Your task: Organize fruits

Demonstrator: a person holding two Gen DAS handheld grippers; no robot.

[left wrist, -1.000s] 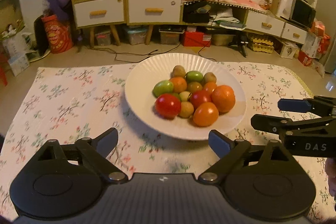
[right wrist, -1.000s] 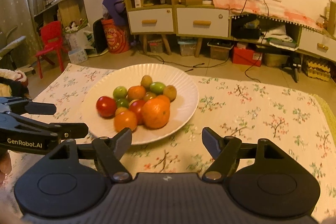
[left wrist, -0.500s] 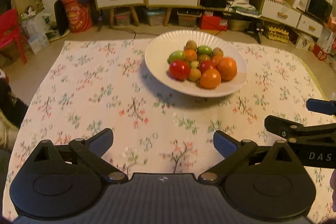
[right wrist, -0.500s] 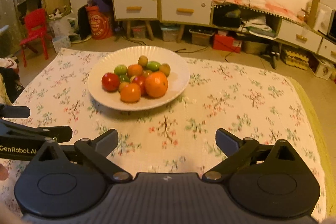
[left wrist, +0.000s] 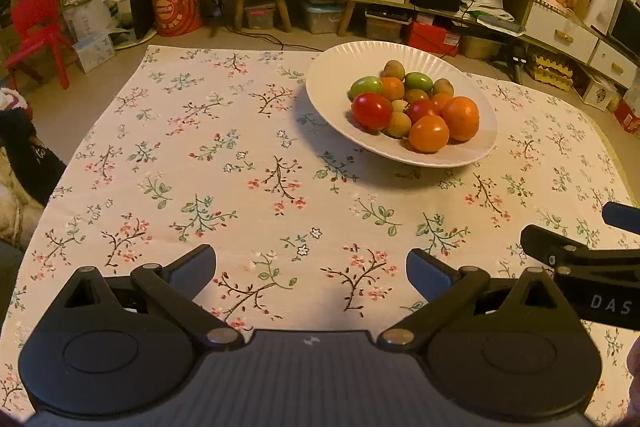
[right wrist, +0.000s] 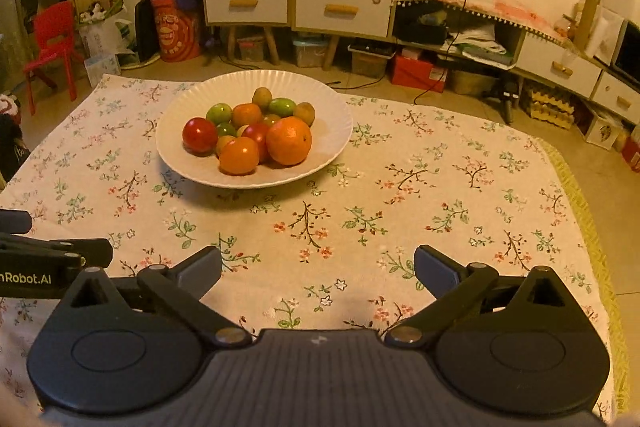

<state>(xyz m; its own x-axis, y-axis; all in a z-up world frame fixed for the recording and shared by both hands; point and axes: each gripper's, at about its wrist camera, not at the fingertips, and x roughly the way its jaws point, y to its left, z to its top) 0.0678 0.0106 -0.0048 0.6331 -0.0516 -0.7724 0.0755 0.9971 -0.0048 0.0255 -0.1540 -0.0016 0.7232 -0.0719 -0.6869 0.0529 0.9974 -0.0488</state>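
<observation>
A white ribbed plate (left wrist: 332,67) (right wrist: 336,131) on the floral tablecloth holds a heap of fruit: oranges (left wrist: 460,117) (right wrist: 289,140), red tomatoes (left wrist: 371,110) (right wrist: 199,135), green fruits (left wrist: 364,85) (right wrist: 219,113) and small brown ones (left wrist: 393,69). My left gripper (left wrist: 311,267) is open and empty, well back from the plate, near the table's front. My right gripper (right wrist: 318,269) is open and empty, also well short of the plate. Each gripper shows at the edge of the other's view, the right one (left wrist: 600,247) and the left one (right wrist: 48,259).
The floral tablecloth (left wrist: 240,167) (right wrist: 440,187) covers the table. Behind it stand a cabinet with white drawers (right wrist: 296,3), a red chair (right wrist: 52,43), boxes and clutter on the floor. A dark item (left wrist: 28,151) lies at the table's left edge.
Both grippers have drawn back from the plate toward the table's front edge and risen; the plate now looks farther away. Both stay open and empty.
</observation>
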